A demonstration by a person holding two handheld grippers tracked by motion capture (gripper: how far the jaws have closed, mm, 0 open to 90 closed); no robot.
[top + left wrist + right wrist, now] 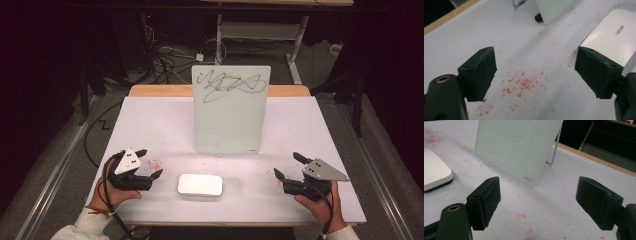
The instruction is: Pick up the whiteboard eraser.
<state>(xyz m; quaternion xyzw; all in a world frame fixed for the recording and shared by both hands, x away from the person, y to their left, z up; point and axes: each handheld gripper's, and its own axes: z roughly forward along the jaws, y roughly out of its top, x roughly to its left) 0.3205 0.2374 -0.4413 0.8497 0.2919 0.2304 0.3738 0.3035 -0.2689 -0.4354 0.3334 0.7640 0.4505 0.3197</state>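
Observation:
A pale glass whiteboard [230,107] stands upright on a wire stand in the middle of the table, with black scribbles across its top. In front of it lies a white rounded eraser block [200,185]. My left gripper [149,163] rests open at the near left, jaws wide apart over red specks [521,83], the eraser block [609,40] to its right. My right gripper [287,166] rests open at the near right, aimed at the board's lower corner [519,147], with the eraser block [435,173] at the left. Neither gripper holds anything.
The white table top [150,125] has a wooden far edge [160,90]. Red marker specks [156,163] dot the surface near the left gripper. Cables [165,57] and a table frame [260,30] lie on the dark floor beyond.

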